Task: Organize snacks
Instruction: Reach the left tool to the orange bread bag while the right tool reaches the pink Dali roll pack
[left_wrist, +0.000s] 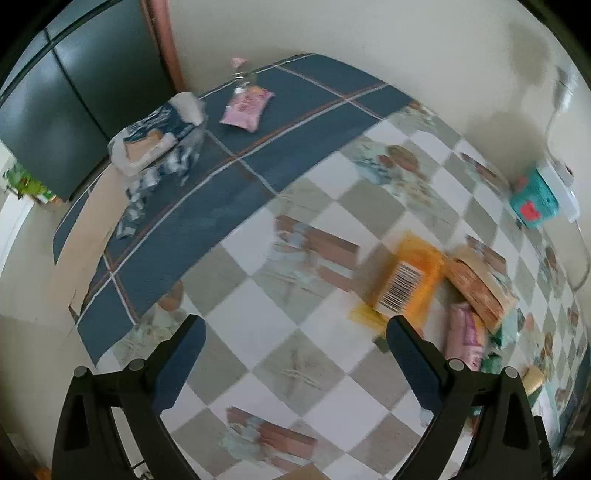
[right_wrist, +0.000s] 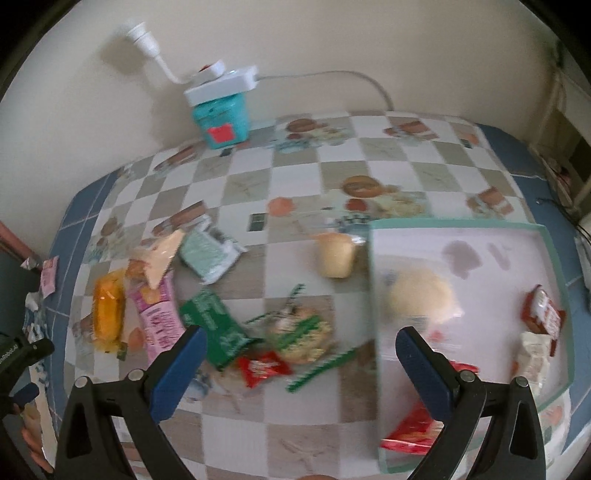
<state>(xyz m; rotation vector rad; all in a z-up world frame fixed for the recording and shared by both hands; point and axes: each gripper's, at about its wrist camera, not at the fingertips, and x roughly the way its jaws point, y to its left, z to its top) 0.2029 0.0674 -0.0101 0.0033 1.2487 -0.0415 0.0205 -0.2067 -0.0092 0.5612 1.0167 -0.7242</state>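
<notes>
A: Starting from the left, what does the left gripper (left_wrist: 295, 328) have?

B: Nothing. Its fingers (left_wrist: 181, 363) are spread wide above the checkered counter (left_wrist: 258, 317), with bare cloth between them. Far left on the blue part of the cloth lies a blue and white bag (left_wrist: 155, 140), and just beyond it a pink packet (left_wrist: 246, 105).

A: And toward its right side?

B: An orange packet (left_wrist: 406, 280) with a barcode lies just past the right finger, touching a brown-wrapped snack (left_wrist: 476, 288). A pink wrapper (left_wrist: 463, 338) sits below those. A teal box (left_wrist: 533, 199) stands at the wall.

A: Now the right gripper (right_wrist: 297, 338)?

B: Its fingers (right_wrist: 177, 369) are also spread apart, pinching nothing. Left of them the snacks lie loose on the counter: an orange packet (right_wrist: 108, 310), a pink one (right_wrist: 159, 317) beside it, a pale green packet (right_wrist: 208, 254) farther back, a dark green packet (right_wrist: 218, 328) and a red packet (right_wrist: 260, 367) near the left finger. A round cookie pack (right_wrist: 303, 334) with green stripes lies between the fingers.

A: And on the right?

B: A tray (right_wrist: 554, 273) with a teal rim. In it I see a pale, roundish snack (right_wrist: 421, 295), blurred, so I can't say what kind, a red and white packet (right_wrist: 545, 308), a whitish one (right_wrist: 532, 356), and a red packet (right_wrist: 413, 432) near the front edge. A yellowish cup (right_wrist: 336, 254) stands just left of the tray.
</notes>
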